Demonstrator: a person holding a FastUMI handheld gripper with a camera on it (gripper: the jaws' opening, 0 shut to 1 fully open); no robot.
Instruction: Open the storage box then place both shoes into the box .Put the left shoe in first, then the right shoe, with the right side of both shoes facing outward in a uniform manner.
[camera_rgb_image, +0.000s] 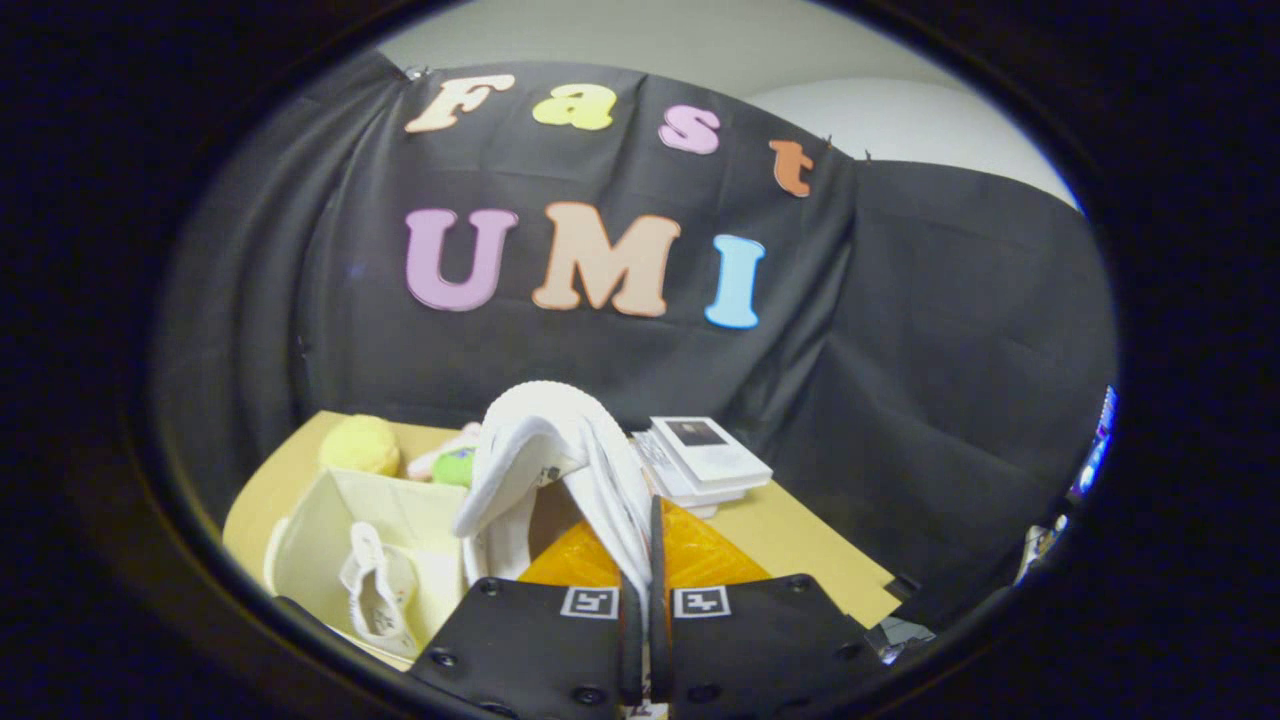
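A white shoe (560, 450) hangs in the air just ahead of my fingers, its opening turned toward me. My gripper (640, 590) is shut on the shoe's side wall, which is pinched thin between the two fingers. To the left of the fingers and lower down stands the cream storage box (310, 520), open at the top. Another white shoe (380, 590) lies inside it with its laces showing. The held shoe is above the box's right edge.
An orange ribbed piece (700, 555) lies on the tan table (800, 550) beyond the fingers. A stack of white boxes (705, 460) sits behind it. A yellow plush ball (360, 445) and a small pink and green toy (450, 462) rest behind the storage box.
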